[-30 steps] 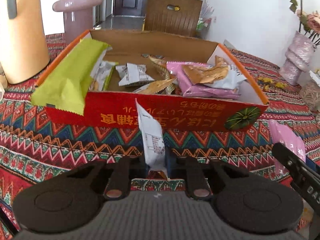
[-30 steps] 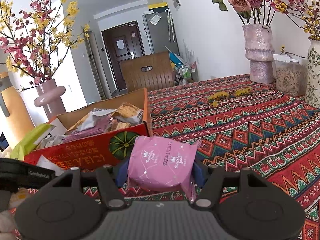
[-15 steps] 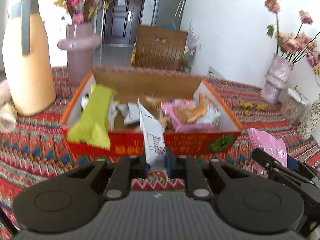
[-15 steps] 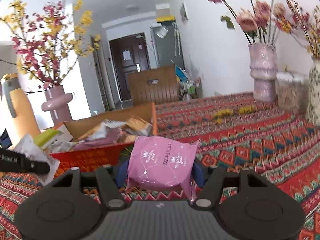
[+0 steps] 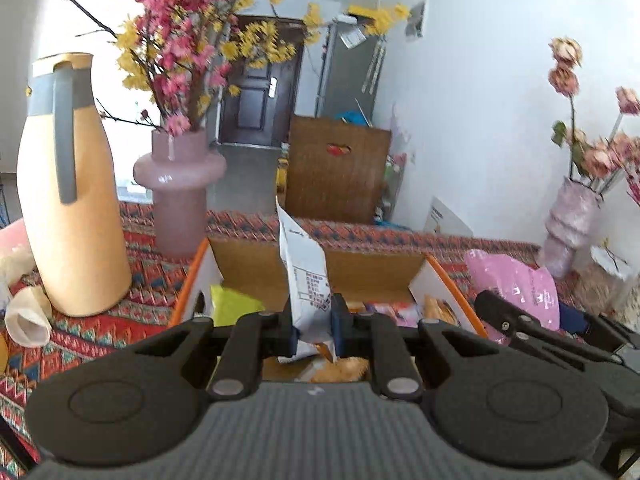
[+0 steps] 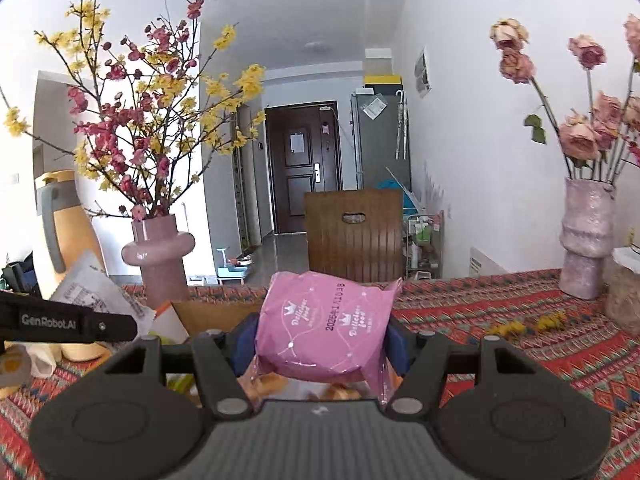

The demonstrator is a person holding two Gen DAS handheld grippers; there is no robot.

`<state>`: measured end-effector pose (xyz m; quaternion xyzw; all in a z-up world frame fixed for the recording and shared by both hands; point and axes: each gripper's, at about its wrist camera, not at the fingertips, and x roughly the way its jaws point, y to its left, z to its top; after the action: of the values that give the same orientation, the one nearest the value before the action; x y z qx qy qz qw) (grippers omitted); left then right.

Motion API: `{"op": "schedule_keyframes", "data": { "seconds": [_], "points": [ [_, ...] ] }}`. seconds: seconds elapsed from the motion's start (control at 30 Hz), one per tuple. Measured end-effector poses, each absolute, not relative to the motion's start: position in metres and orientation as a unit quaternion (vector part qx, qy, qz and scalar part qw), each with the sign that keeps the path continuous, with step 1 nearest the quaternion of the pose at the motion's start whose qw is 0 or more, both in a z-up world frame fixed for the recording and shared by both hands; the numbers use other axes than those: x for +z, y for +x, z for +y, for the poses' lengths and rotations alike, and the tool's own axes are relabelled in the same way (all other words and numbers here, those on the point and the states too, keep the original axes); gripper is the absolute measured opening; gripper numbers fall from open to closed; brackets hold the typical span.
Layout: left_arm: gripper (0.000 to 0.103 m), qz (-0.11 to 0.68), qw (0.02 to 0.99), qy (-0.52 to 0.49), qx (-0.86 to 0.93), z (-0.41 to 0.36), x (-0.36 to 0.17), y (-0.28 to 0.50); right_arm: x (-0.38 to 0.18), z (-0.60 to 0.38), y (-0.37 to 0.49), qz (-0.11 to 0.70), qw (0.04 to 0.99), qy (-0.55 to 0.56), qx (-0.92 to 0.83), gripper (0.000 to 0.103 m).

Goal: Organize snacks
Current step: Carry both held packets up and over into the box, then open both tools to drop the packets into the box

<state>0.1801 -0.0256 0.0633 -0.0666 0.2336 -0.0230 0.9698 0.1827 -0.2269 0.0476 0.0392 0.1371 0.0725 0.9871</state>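
Observation:
My left gripper [image 5: 311,322] is shut on a white snack packet [image 5: 305,280] that stands upright between its pads, held above the near edge of the open cardboard snack box [image 5: 372,276]. Inside the box I see a green packet [image 5: 232,300] and other wrapped snacks. My right gripper [image 6: 320,344] is shut on a puffy pink snack packet [image 6: 324,328], raised over the same box [image 6: 208,312]. In the left wrist view the right gripper and its pink packet [image 5: 516,284] show at the right. In the right wrist view the left gripper's finger [image 6: 68,322] and white packet [image 6: 96,292] show at the left.
On the patterned tablecloth [image 6: 520,336] stand a tall orange jug [image 5: 68,200], a pink vase of blossom branches [image 5: 180,188] behind the box, and a pink vase of dried roses [image 6: 586,236] at the right. A wooden chair back [image 6: 354,232] rises beyond the table's far edge.
Both grippers have risen with their packets and tipped up. The box has dropped low in both views, and the walls, door and flowers now fill the pictures.

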Motion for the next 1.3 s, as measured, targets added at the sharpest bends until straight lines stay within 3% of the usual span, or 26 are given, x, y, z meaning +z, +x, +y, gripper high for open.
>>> {"op": "schedule_keyframes", "data": {
  "seconds": [0.37,1.0,1.07,1.13,1.17,1.2,1.27,1.3],
  "points": [
    [0.016,0.185,0.98,-0.061,0.035,-0.009,0.053,0.196,0.05,-0.208,0.215,0.113,0.99,0.054,0.06,0.063],
    [0.02,0.208,0.976,-0.055,0.038,-0.003,0.034,0.211,0.021,-0.206,0.231,0.148,0.987,0.044,0.053,0.064],
    [0.035,0.202,0.977,-0.059,0.039,-0.002,0.036,0.208,0.02,-0.207,0.232,0.153,0.986,0.048,0.054,0.067],
    [0.072,0.19,0.979,-0.063,0.045,0.0,0.038,0.204,0.02,-0.209,0.231,0.151,0.986,0.053,0.049,0.072],
    [0.082,0.184,0.979,-0.065,0.051,0.0,0.039,0.201,0.021,-0.21,0.23,0.15,0.986,0.057,0.049,0.08],
    [0.1,0.177,0.98,-0.067,0.057,0.001,0.041,0.199,0.022,-0.213,0.229,0.149,0.986,0.062,0.05,0.09],
    [0.103,0.161,0.982,-0.072,0.069,0.002,0.043,0.194,0.023,-0.217,0.227,0.142,0.986,0.073,0.048,0.103],
    [0.103,0.16,0.982,-0.073,0.07,0.003,0.044,0.193,0.024,-0.218,0.225,0.138,0.986,0.076,0.046,0.103]
  ]
}}
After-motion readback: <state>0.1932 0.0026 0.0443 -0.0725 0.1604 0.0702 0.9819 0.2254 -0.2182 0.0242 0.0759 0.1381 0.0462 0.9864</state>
